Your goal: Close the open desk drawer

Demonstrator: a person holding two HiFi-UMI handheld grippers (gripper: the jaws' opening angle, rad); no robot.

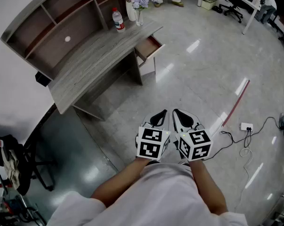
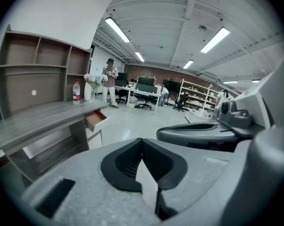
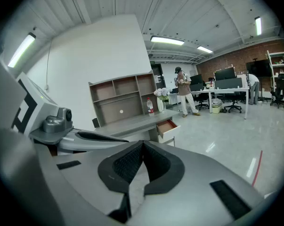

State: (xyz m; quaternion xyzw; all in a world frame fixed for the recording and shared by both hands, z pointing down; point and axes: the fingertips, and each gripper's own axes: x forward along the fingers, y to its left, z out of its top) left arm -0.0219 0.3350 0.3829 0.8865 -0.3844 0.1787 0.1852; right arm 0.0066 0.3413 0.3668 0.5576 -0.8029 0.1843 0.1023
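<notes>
Head view: left gripper [image 1: 161,113], right gripper [image 1: 176,112] side by side, tilted down, both closed, empty; drawer [image 1: 149,47] well ahead; hands hidden behind cubes [image 1: 153,142].

Person's in a white top [image 1: 166,192]; left gripper [image 1: 161,115] and right gripper [image 1: 177,115] are grey-white shells, black ribbed pads [image 2: 125,161], black-and-white marker cubes [image 1: 153,143] at 6 o'clock.
</notes>
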